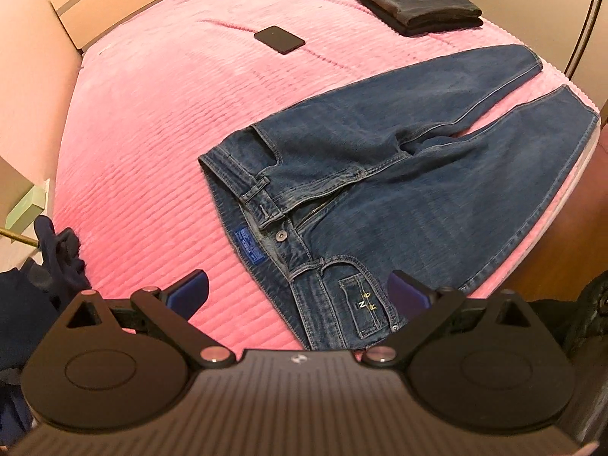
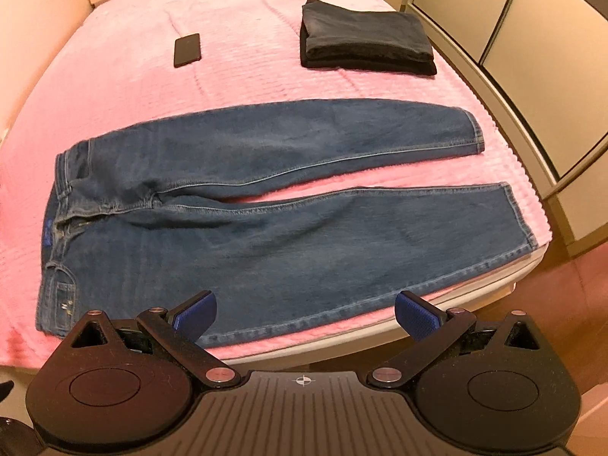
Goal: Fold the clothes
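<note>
A pair of blue jeans [image 1: 399, 174] [image 2: 266, 205] lies spread flat on the pink bedspread [image 1: 152, 114] [image 2: 114, 76], front side up, legs apart and pointing right. My left gripper [image 1: 300, 288] hovers open above the near waistband corner and its small pocket, holding nothing. My right gripper [image 2: 304, 315] stands open over the near leg's lower edge by the bed's front rim, also with nothing between its blue pads [image 2: 416, 315].
A stack of folded dark clothes [image 1: 418, 7] [image 2: 364, 41] rests at the far right of the bed. A black phone [image 1: 279, 39] [image 2: 187, 49] lies further left. Dark garments [image 1: 41, 277] are heaped off the bed's left side. Wardrobe doors [image 2: 532, 38] stand on the right.
</note>
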